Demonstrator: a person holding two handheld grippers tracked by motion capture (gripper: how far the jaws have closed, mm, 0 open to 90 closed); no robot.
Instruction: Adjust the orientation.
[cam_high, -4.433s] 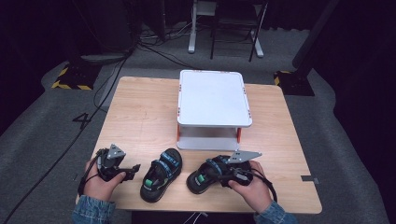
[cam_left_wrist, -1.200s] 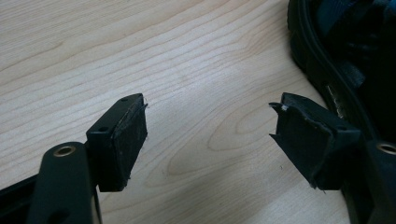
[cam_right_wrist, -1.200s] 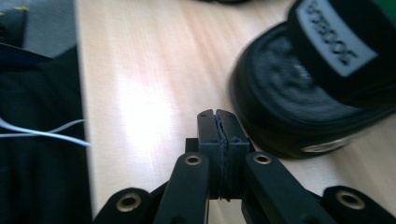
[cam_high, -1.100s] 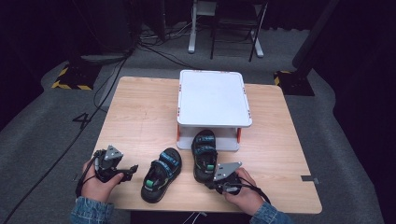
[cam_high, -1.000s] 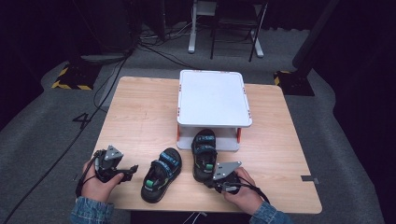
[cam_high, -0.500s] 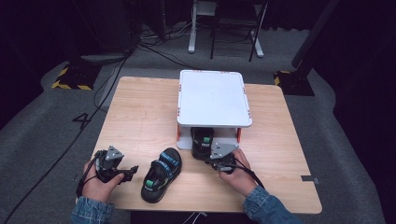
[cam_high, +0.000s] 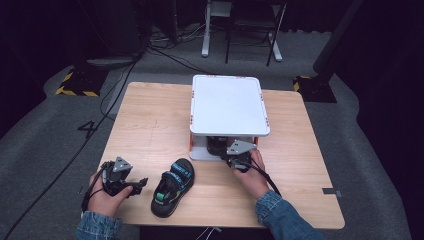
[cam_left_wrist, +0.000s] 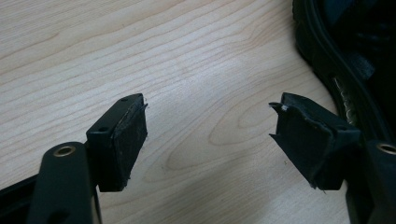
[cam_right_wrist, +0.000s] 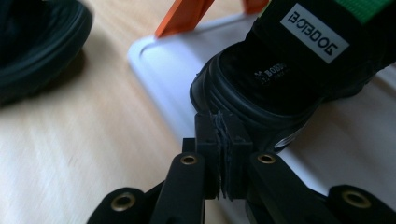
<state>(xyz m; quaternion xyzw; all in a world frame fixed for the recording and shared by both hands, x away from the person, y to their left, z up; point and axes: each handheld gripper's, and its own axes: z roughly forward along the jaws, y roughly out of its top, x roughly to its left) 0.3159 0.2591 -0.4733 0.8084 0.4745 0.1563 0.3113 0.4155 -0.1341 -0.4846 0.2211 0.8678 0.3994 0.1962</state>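
Black on white: 1 sandal (cam_right_wrist: 299, 60) sits on the bottom board of the shelf (cam_high: 227, 102), at mid frame in the high view, tucked under the white top. In the right gripper view it fills the upper right, its heel toward you, a white label on the strap. Your right claw (cam_right_wrist: 224, 154) is pressed closed, pads flat together with nothing between them, and their tips are touching the sandal's heel sole right at the board's rounded edge. In the high view your right claw (cam_high: 239, 156) lies at the shelf's front edge, just below centre, with your right hand (cam_high: 252, 175) behind it.

Your left claw (cam_left_wrist: 210, 140) stands wide, both pads apart over bare wood of the worktop (cam_high: 150, 125), gripping nothing. In the high view your left claw (cam_high: 131, 184) rests at the lower left of the frame, held in your left hand (cam_high: 105, 197).

A 2nd sandal (cam_high: 172, 186) lies on the worktop in the lower middle of the high view, just beside your left claw but apart from it; its dark sole edge shows at the upper right of the left gripper view. It is well apart from the shelf.
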